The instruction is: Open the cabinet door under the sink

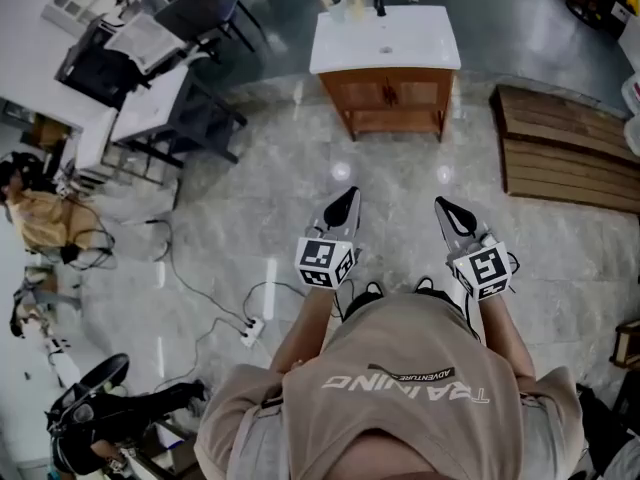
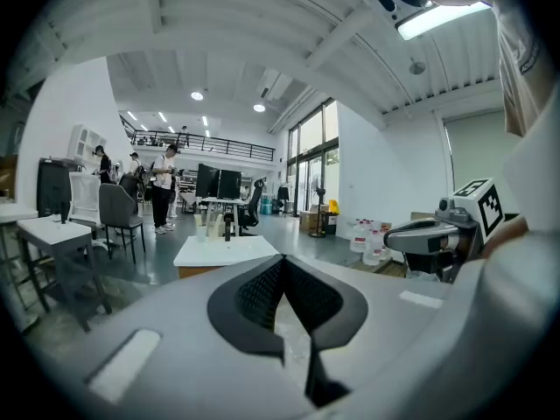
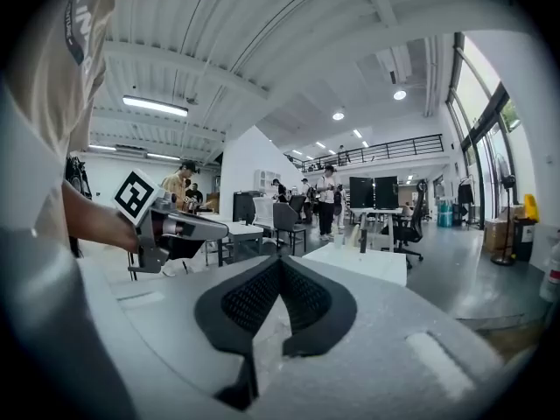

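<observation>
- Right, the left gripper (image 1: 346,200) and right gripper (image 1: 446,208) are held out front, jaws pressed together on nothing, probably just being carried for the approach.
- The cabinet door (image 1: 388,92) under the sink (image 1: 385,38) is closed, well ahead across the floor (image 1: 400,173).

Bare marble floor (image 1: 395,178) runs through the middle of the frame from the left tongs (image 1: 347,198) and right tongs (image 1: 446,208) up to the sink cabinet (image 1: 388,96) at top centre. A white worktop (image 1: 140,108) and a dark chair (image 1: 200,16) crowd the upper left. A corded power strip (image 1: 251,329) lies at lower left, and a slatted wooden platform (image 1: 565,148) at right.
</observation>
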`<state>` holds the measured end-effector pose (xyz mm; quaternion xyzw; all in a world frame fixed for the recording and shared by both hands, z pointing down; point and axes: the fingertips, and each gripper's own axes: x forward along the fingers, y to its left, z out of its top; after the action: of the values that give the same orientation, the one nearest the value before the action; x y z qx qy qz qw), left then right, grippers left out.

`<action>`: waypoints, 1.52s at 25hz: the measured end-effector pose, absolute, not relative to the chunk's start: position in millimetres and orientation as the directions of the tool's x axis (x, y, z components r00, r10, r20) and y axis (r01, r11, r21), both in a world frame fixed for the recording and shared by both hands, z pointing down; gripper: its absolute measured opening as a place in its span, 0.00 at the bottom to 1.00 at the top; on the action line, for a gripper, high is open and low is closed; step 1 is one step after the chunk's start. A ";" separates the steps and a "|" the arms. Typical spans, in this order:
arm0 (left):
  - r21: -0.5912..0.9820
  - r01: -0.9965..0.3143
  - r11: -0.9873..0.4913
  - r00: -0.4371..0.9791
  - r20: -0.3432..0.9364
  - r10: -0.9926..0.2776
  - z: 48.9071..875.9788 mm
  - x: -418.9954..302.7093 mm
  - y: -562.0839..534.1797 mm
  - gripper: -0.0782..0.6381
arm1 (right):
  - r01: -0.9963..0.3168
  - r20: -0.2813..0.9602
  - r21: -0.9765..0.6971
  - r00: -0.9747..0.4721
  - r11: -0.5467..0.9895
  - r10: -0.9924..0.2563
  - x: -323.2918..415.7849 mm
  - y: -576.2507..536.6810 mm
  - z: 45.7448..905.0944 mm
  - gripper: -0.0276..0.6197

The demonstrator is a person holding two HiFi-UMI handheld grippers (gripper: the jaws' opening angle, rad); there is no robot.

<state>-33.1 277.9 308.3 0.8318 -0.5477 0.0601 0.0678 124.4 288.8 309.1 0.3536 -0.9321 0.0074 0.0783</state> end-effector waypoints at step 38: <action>0.061 -0.829 -0.555 0.557 0.173 -0.812 333.1 -104.1 82.2 0.13 | -0.755 0.274 0.107 -0.603 0.647 -0.749 35.9 118.5 338.1 0.05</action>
<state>-104.1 82.2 333.1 0.8797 -0.4666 0.0622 0.0678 35.9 118.5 338.1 0.4200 -0.8952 0.0098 0.1486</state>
